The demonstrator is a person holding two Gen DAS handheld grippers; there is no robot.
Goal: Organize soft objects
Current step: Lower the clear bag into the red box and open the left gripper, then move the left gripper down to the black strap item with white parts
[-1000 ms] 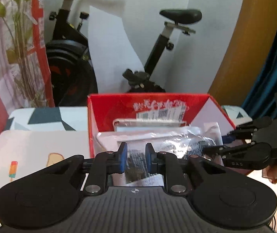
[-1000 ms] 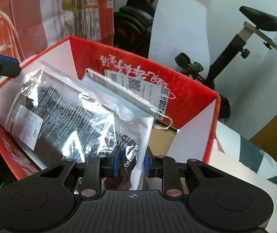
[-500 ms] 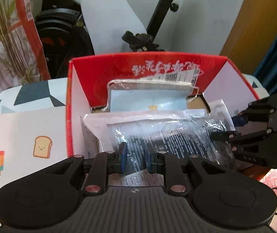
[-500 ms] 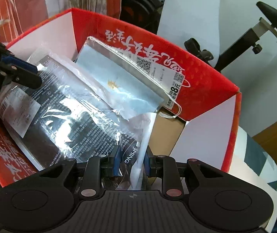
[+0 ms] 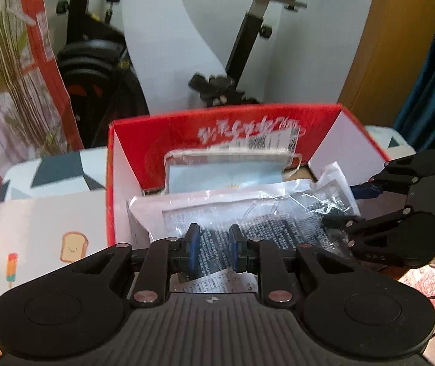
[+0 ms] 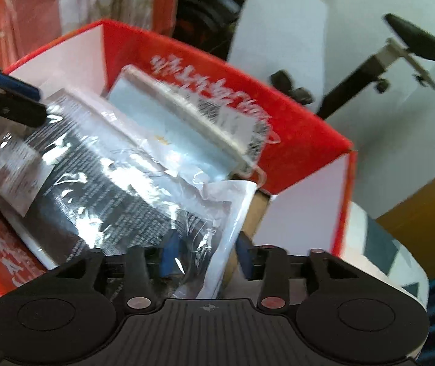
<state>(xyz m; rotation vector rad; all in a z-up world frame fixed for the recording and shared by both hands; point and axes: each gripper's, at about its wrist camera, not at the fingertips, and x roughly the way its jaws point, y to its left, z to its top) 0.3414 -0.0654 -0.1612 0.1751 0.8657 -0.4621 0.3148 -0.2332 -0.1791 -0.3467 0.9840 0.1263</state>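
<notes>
A red box [image 5: 217, 128] with white side walls stands on a desk [image 5: 34, 213] covered in a patterned cloth, near its far edge. Inside lies a clear plastic packet [image 5: 248, 213] with dark contents, and behind it a light blue packet [image 5: 226, 177] leans on the far wall. The left hand-held gripper [image 5: 214, 244] is nearly closed, pinching the near edge of the clear packet. The right hand-held gripper [image 6: 206, 253] has just been opening; the packet's corner sits loose between its blue pads [image 6: 168, 253], no longer pinched. An exercise bike [image 5: 248, 45] stands behind.
</notes>
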